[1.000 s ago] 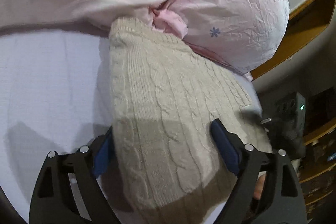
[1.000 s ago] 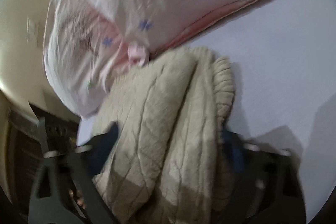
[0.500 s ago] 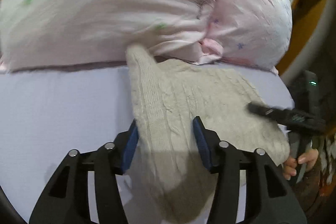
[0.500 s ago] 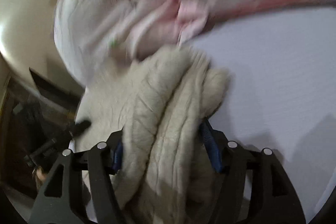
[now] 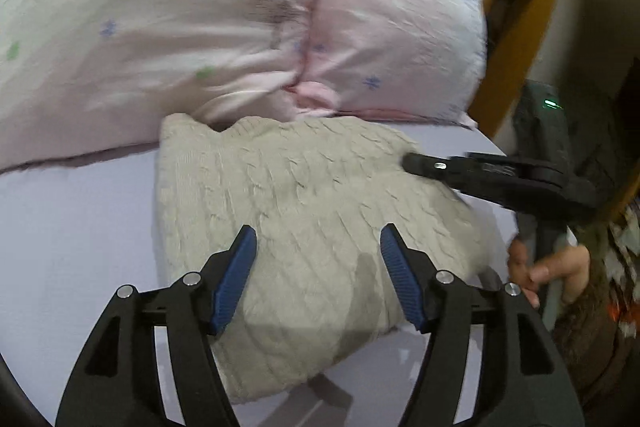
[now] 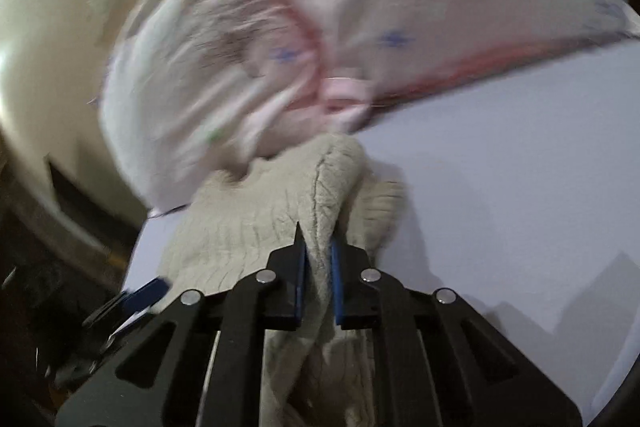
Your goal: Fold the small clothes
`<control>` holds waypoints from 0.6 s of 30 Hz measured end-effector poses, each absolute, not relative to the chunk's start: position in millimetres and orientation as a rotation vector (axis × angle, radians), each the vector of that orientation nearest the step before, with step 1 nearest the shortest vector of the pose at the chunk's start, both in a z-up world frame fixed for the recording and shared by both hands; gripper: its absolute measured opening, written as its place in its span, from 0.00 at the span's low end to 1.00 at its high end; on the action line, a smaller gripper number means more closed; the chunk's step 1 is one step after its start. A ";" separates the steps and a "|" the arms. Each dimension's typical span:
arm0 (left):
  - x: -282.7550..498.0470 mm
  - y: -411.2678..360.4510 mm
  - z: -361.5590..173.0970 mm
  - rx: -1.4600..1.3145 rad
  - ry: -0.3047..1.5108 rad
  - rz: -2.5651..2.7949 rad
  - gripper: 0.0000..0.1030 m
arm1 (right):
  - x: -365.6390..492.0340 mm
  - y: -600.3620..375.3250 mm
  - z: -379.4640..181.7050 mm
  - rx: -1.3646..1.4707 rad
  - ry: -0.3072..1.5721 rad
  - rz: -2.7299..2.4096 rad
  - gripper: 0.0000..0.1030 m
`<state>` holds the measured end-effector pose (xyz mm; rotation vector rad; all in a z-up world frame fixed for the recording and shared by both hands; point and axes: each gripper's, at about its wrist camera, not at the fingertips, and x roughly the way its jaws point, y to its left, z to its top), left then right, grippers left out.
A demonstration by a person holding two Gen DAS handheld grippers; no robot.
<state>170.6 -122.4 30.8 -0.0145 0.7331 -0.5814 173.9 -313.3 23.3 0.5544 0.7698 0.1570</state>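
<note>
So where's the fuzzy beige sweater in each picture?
Left wrist view: the sweater fills the middle, lying on the bed sheet between the open left gripper fingers.
Right wrist view: lower middle, bunched and pinched by the right gripper.
Shared landmark: the pink flowered quilt behind it.

Sweater (image 5: 304,211) lying on bed sheet (image 5: 72,227), its far edge touching pillow (image 5: 200,27) behind it, wooden headboard (image 5: 508,39) beyond at right
</note>
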 end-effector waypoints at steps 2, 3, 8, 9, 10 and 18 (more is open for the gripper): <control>167.6 -132.6 29.1 0.040 0.728 -0.558 0.65 | 178.6 -308.4 16.9 0.530 0.800 0.129 0.12; 166.5 -134.8 27.7 0.057 0.729 -0.551 0.66 | 180.5 -303.9 16.6 0.497 0.811 0.117 0.13; 146.2 -111.2 40.0 -0.019 0.704 -0.567 0.67 | 140.6 -291.4 56.0 0.377 0.692 0.119 0.44; 138.6 -100.2 43.7 -0.043 0.689 -0.554 0.72 | 132.9 -287.5 60.3 0.375 0.676 0.166 0.45; 130.6 -89.0 45.9 -0.057 0.675 -0.528 0.77 | 125.6 -282.8 62.1 0.371 0.673 0.210 0.48; 114.0 -79.2 18.1 -0.031 0.796 -0.361 0.90 | 112.7 -259.1 38.1 0.277 0.788 0.202 0.82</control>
